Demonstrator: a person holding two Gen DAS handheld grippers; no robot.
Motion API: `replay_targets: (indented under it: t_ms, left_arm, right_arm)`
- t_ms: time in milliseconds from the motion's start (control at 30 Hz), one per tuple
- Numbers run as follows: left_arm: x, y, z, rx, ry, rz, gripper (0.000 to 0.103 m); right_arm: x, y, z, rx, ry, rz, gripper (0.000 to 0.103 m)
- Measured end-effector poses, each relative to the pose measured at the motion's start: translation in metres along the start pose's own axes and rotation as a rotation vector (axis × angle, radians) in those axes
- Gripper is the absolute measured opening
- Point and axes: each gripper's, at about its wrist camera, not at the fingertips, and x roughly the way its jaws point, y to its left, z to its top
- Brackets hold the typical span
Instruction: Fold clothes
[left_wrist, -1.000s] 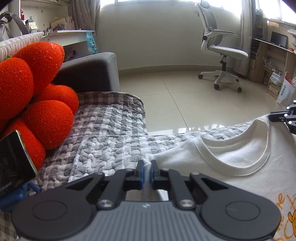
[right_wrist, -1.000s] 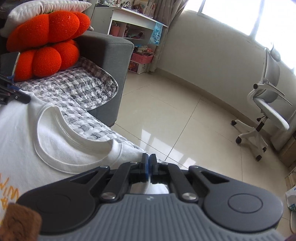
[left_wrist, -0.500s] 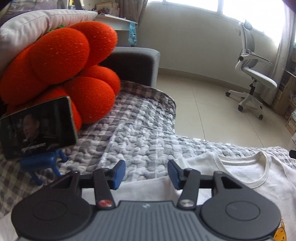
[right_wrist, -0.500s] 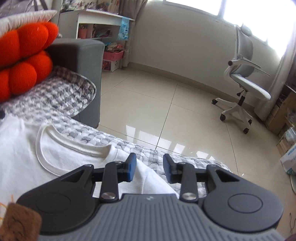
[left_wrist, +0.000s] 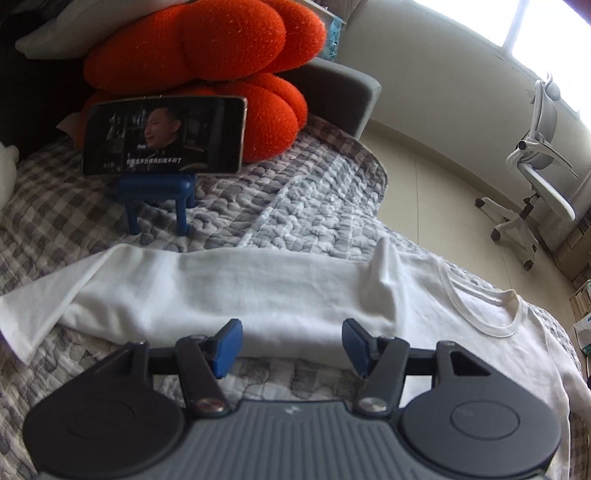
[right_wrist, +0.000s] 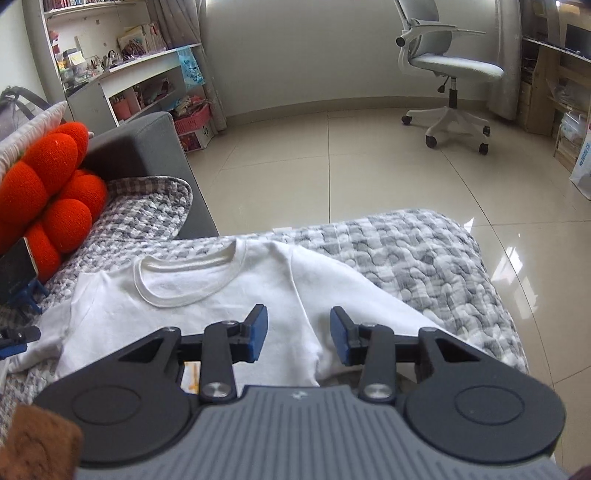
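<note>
A white T-shirt (left_wrist: 258, 291) lies flat on the grey checked blanket (left_wrist: 303, 206), collar toward the floor side. In the left wrist view its left sleeve stretches sideways, and my left gripper (left_wrist: 291, 343) hovers at that sleeve's near hem, jaws opening, blue pads clear of the cloth. In the right wrist view the T-shirt (right_wrist: 229, 299) shows its collar and right shoulder. My right gripper (right_wrist: 298, 334) hangs over the right sleeve seam, jaws opening, with nothing pinched between the pads. The tip of the left gripper (right_wrist: 14, 338) peeks in at the left edge.
A phone (left_wrist: 162, 134) playing video stands on a blue stand (left_wrist: 155, 195) behind the shirt, in front of an orange cushion (left_wrist: 221, 59). The grey sofa arm (right_wrist: 140, 155) and tiled floor lie beyond. A white office chair (right_wrist: 450, 70) stands far off.
Both grippers went from shut on the shirt's shoulders to open, releasing the cloth. Each hand rolled and drew outward along the sleeves, the left toward the phone side, the right toward the blanket's edge.
</note>
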Motion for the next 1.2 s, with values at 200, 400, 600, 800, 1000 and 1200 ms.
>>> replay_targets:
  t_ms: [200, 400, 600, 800, 1000, 1200]
  left_arm:
    - [0.017, 0.007, 0.003, 0.010, 0.006, 0.069, 0.055]
    - [0.026, 0.004, 0.003, 0.051, 0.022, 0.136, 0.044]
    - [0.013, 0.003, 0.007, 0.032, 0.007, 0.122, 0.044]
    - [-0.003, -0.012, 0.005, 0.073, -0.030, 0.114, 0.044]
    - [0.002, -0.035, -0.008, 0.155, -0.003, 0.091, 0.044]
    - [-0.001, -0.047, -0.011, 0.178, -0.015, 0.079, 0.044]
  right_arm:
    - [-0.002, -0.076, -0.004, 0.269, 0.005, -0.051, 0.042]
    - [-0.015, -0.113, -0.010, 0.344, 0.006, -0.059, 0.042]
    - [-0.027, -0.123, -0.012, 0.182, 0.011, -0.131, 0.059]
    - [-0.034, -0.125, -0.027, 0.115, 0.054, -0.062, 0.059]
    - [-0.010, -0.119, -0.036, 0.003, 0.137, -0.078, 0.003]
    - [-0.020, -0.104, -0.023, -0.135, -0.005, -0.241, 0.003]
